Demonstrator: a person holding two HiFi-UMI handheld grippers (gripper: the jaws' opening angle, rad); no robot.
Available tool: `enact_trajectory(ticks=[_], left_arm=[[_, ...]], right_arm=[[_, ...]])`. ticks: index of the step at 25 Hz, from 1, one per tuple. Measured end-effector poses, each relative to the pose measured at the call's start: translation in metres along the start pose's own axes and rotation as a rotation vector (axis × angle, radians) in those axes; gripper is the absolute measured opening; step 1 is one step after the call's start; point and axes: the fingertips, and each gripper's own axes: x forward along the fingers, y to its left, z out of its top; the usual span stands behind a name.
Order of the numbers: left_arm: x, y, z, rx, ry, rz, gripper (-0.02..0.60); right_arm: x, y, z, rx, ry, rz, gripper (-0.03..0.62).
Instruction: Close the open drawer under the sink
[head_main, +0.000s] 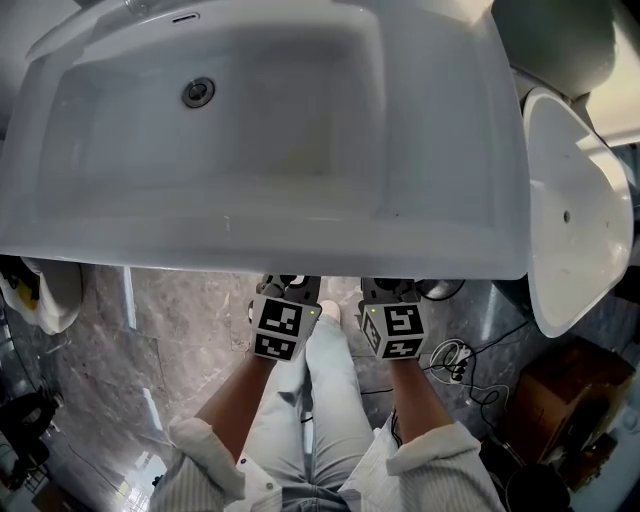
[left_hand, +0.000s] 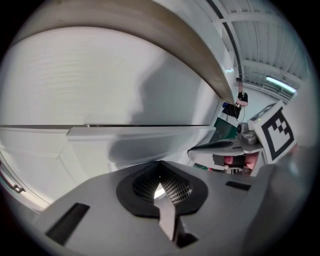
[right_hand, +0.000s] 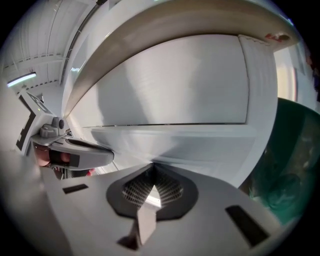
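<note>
The drawer (left_hand: 135, 142) sits under the broad, glossy white sink (head_main: 260, 245). It is a smooth matte-white panel with a straight projecting lip, right in front of both pairs of jaws. The left gripper (left_hand: 160, 164) and right gripper (right_hand: 152, 166) each have their grey jaws closed tip to tip, ribbed black pads meeting on nothing. In the head view the sink's rim hides drawer and jaw tips. How far the drawer stands out is unclear.

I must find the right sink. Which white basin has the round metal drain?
The wide rectangular sink in the middle; its metal drain sits at upper left. The narrow basin at the right shows only a tiny hole.
</note>
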Motion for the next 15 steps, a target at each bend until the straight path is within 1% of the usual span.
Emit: enact_trajectory(ticks=[8, 12, 15], left_arm=[[0.009, 0.006, 0.004, -0.018, 0.001, 0.021, 0.015], [0.01, 0.012, 0.003, -0.026, 0.001, 0.04, 0.015], [0.009, 0.011, 0.004, -0.036, -0.014, 0.049, 0.015]], right_arm=[[0.006, -0.003, 0.005, -0.055, -0.01, 0.016, 0.009], [0.007, -0.001, 0.006, -0.054, -0.015, 0.014, 0.009], [0.008, -0.004, 0.006, -0.042, -0.022, -0.001, 0.009]])
